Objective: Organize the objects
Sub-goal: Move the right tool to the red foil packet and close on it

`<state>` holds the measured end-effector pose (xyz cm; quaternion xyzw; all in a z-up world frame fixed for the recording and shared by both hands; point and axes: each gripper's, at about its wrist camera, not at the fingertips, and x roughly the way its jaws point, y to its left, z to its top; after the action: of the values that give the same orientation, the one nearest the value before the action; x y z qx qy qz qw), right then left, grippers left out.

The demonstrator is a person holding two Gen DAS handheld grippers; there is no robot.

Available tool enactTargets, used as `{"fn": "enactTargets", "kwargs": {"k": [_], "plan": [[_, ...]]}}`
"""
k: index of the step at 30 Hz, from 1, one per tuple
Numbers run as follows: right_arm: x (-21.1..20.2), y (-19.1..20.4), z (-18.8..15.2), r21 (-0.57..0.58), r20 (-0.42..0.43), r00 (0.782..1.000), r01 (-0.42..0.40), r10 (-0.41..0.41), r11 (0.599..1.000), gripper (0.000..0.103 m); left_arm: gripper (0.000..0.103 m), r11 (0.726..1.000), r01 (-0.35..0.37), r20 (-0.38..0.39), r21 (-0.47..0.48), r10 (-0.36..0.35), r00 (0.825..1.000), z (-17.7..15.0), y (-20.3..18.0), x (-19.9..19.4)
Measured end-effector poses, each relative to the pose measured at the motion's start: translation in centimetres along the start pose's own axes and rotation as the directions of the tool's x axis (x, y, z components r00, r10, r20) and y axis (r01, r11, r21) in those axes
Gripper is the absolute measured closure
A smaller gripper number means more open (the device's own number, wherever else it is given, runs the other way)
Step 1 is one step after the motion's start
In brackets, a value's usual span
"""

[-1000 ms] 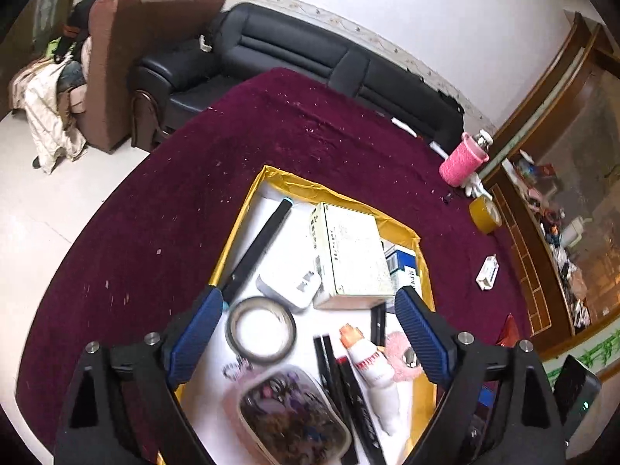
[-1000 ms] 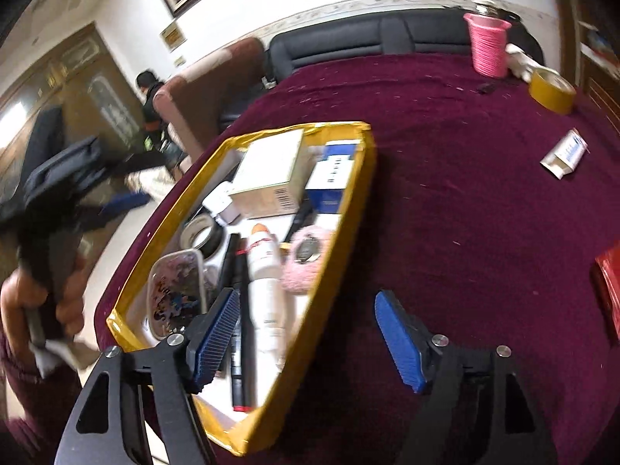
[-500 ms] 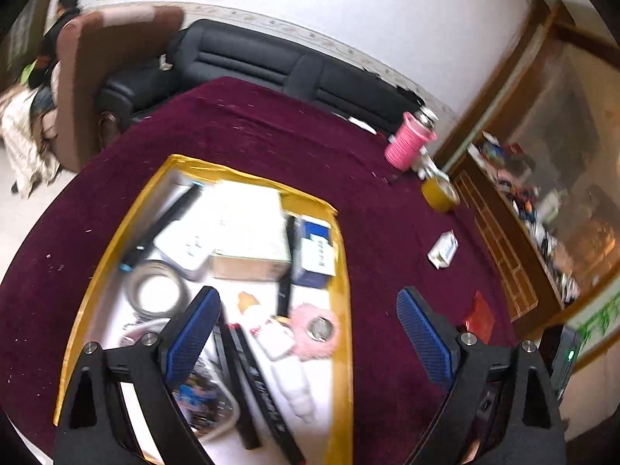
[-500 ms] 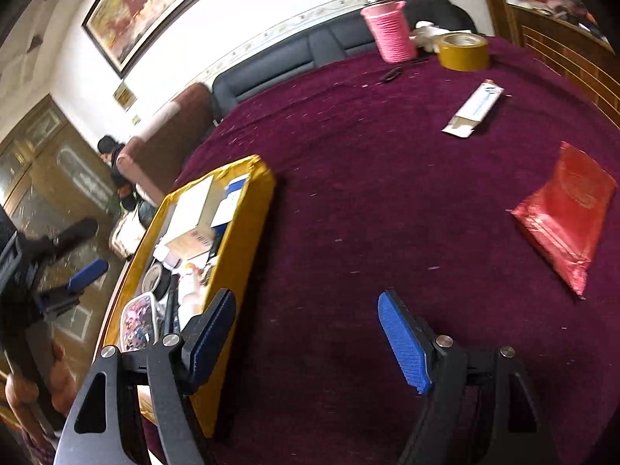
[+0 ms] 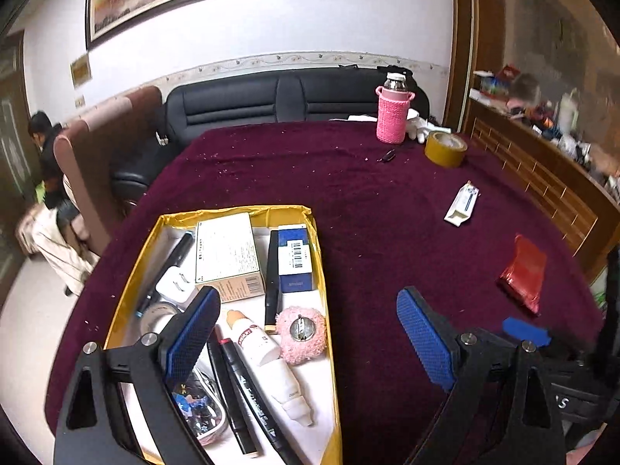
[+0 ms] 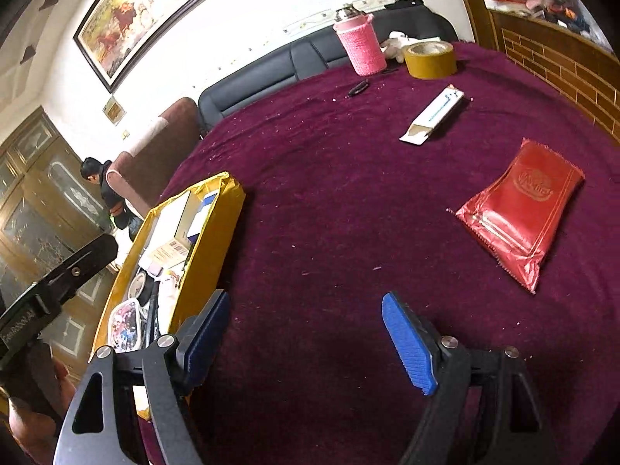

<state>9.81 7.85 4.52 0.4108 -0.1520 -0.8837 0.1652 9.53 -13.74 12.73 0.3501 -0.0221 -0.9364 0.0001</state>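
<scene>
A yellow-rimmed tray (image 5: 321,255) on the maroon table holds boxes, pens, a white bottle (image 5: 267,360) and a pink fluffy clip (image 5: 302,335); it also shows in the right wrist view (image 6: 217,228). My left gripper (image 5: 310,337) is open and empty over the tray's right rim. My right gripper (image 6: 306,337) is open and empty above bare cloth. A red packet (image 6: 519,209) lies to its right, also seen in the left wrist view (image 5: 523,271). A small white carton (image 6: 434,116) lies farther back.
A pink-sleeved bottle (image 5: 392,114), a yellow tape roll (image 5: 445,148) and a small black clip (image 5: 385,155) stand at the table's far side. A black sofa (image 5: 271,104) is behind the table. A wooden cabinet (image 5: 542,155) runs along the right.
Both grippers have swung right, away from the tray and toward the open table. The red packet and the carton have come into plain view. Both stay open and empty.
</scene>
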Motion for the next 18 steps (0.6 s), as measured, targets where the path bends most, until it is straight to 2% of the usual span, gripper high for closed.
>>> {"fn": "enactTargets", "kwargs": {"k": [7,18], "plan": [[-0.3,0.6,-0.1,-0.046,0.021,0.999,0.047,-0.046,0.998,0.016,0.011,0.999,-0.025,-0.02,0.041,0.025,0.999,-0.1,-1.0,0.5],[-0.6,-1.7,0.4,0.023,0.02,0.998,0.067,-0.068,0.997,0.015,0.011,0.996,-0.043,-0.035,0.079,0.046,0.998,-0.2,-2.2,1.4]]}}
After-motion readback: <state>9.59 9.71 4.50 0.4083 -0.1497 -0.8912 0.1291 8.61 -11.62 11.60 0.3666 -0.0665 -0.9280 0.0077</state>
